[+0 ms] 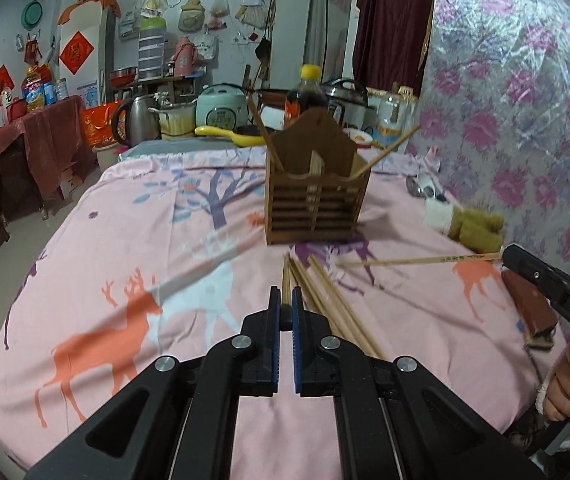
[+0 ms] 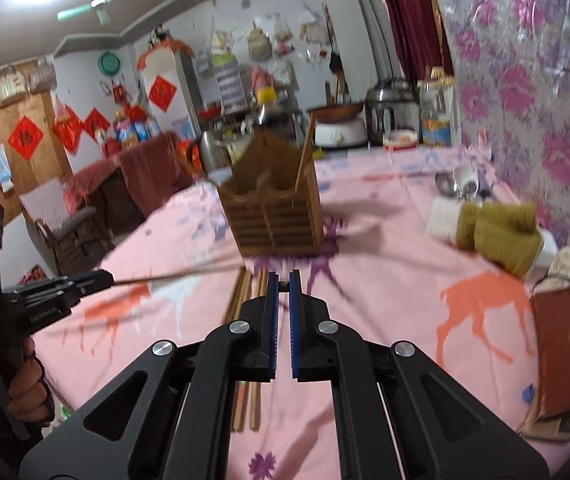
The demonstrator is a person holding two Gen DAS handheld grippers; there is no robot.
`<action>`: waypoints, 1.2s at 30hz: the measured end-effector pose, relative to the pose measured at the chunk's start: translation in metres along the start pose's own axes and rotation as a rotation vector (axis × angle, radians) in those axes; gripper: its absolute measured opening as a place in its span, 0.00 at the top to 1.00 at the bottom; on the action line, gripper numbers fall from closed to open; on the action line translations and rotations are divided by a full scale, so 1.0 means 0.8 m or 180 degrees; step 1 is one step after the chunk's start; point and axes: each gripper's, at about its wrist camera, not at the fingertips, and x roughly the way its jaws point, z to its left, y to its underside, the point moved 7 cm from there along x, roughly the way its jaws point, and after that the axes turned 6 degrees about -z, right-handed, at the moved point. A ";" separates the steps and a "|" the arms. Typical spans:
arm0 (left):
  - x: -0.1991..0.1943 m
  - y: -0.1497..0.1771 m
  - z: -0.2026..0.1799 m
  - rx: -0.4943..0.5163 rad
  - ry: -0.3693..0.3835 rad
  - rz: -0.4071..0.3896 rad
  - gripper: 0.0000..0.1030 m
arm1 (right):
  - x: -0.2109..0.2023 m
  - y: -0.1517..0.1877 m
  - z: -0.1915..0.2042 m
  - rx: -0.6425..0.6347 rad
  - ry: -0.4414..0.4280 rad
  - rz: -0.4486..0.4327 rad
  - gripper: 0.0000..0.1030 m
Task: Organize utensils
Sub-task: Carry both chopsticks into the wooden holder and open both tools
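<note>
"DAS" shows on my right gripper (image 1: 525, 270); both it and my left gripper (image 1: 285, 304), raised over the cloth, pinch a chopstick (image 1: 286, 280).

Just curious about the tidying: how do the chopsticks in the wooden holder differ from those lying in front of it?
The holder chopsticks stand leaning; the loose chopsticks lie flat on the tablecloth. The holder chopsticks are two, in separate compartments; the loose chopsticks bunch together. All are thin wooden sticks.

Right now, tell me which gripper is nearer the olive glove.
Right. The right gripper is close in front of the olive glove; the left gripper is farther off, over the chopsticks.
</note>
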 end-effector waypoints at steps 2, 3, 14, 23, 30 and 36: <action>-0.004 -0.015 0.000 -0.0011 0.0029 -0.0027 0.95 | -0.002 -0.016 0.004 -0.0007 -0.0034 -0.0061 0.95; -0.007 -0.023 0.000 -0.0003 0.0038 -0.0049 0.95 | -0.003 -0.019 0.004 -0.0017 -0.0037 -0.0073 0.95; -0.011 -0.117 -0.020 0.0169 0.0243 -0.0251 0.95 | 0.016 -0.086 0.024 -0.0136 -0.0085 -0.0242 0.95; 0.002 -0.221 -0.042 0.0288 0.0236 -0.0653 0.95 | 0.039 -0.171 0.035 -0.0188 -0.0036 -0.0628 0.95; -0.007 -0.287 -0.053 0.0346 0.0059 -0.1238 0.95 | 0.038 -0.267 0.033 -0.0064 0.0231 -0.1591 0.95; 0.090 -0.230 -0.031 0.0181 -0.0147 -0.0865 0.95 | 0.119 -0.209 0.004 -0.0100 0.0513 -0.1185 0.95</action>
